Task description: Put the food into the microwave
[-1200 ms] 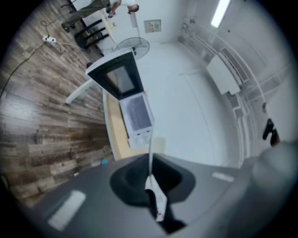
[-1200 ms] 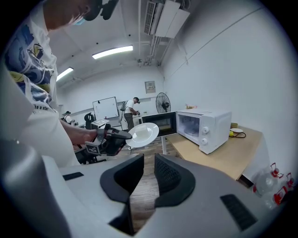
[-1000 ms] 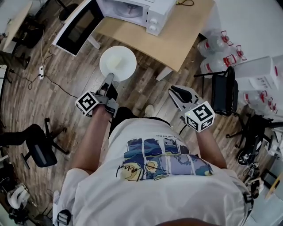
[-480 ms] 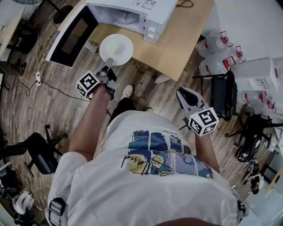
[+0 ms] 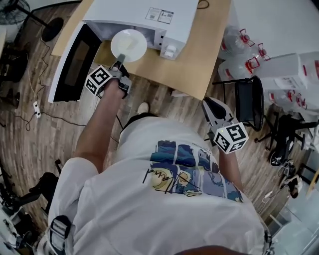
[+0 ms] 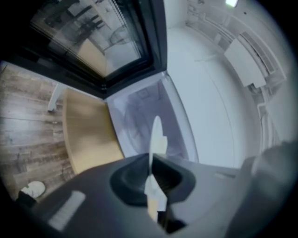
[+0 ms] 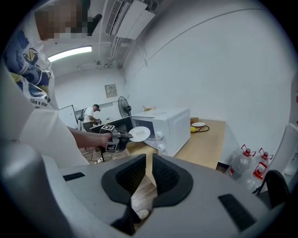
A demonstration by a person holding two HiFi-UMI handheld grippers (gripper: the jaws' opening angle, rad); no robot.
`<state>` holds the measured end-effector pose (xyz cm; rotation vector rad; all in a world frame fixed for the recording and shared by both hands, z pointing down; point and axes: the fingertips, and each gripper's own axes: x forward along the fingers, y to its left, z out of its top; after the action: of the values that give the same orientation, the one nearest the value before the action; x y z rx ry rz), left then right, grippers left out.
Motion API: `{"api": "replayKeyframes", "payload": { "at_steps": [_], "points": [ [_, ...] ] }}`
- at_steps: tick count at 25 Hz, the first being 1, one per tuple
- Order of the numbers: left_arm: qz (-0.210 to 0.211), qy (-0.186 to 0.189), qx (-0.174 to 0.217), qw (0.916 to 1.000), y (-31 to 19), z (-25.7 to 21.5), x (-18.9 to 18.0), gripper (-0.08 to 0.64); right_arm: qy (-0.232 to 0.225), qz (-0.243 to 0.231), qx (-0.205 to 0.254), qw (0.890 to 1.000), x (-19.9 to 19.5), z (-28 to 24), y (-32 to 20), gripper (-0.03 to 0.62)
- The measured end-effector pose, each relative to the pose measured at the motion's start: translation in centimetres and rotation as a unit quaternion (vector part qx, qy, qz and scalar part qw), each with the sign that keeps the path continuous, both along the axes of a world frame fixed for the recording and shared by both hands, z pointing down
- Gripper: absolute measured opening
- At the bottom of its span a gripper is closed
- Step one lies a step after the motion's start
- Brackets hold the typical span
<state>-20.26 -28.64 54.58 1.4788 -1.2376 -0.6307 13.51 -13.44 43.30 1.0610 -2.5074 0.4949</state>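
At the microwave's (image 5: 149,12) open mouth, the left claw (image 5: 121,62) is clamping one white plate (image 5: 128,45) by its rim, with pale food on it that is barely distinguishable. Well back, the right claw (image 5: 212,107) is hanging empty, jaws narrowly apart. Only the right gripper view is showing a second dish (image 7: 198,124) on the table (image 5: 209,50).

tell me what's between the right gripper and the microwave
Only plank floor and a bare stretch of the wooden table; nothing stands between the right gripper and the microwave. The head view shows it best.
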Motion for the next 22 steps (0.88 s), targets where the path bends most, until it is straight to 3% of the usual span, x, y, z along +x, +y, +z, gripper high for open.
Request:
{"api": "replayKeyframes", "payload": {
  "at_steps": [11, 22],
  "points": [
    [0.046, 0.016, -0.025, 0.9985, -9.7, 3.6, -0.9, 0.014, 0.016, 0.097, -0.015, 0.995, -2.4, 0.2, -1.2, 0.037],
    [0.072, 0.018, -0.042, 0.9964, -14.2, 5.3, 0.2, 0.015, 0.027, 0.165, -0.031, 0.985, -2.2, 0.4, -0.1, 0.035]
  ]
}}
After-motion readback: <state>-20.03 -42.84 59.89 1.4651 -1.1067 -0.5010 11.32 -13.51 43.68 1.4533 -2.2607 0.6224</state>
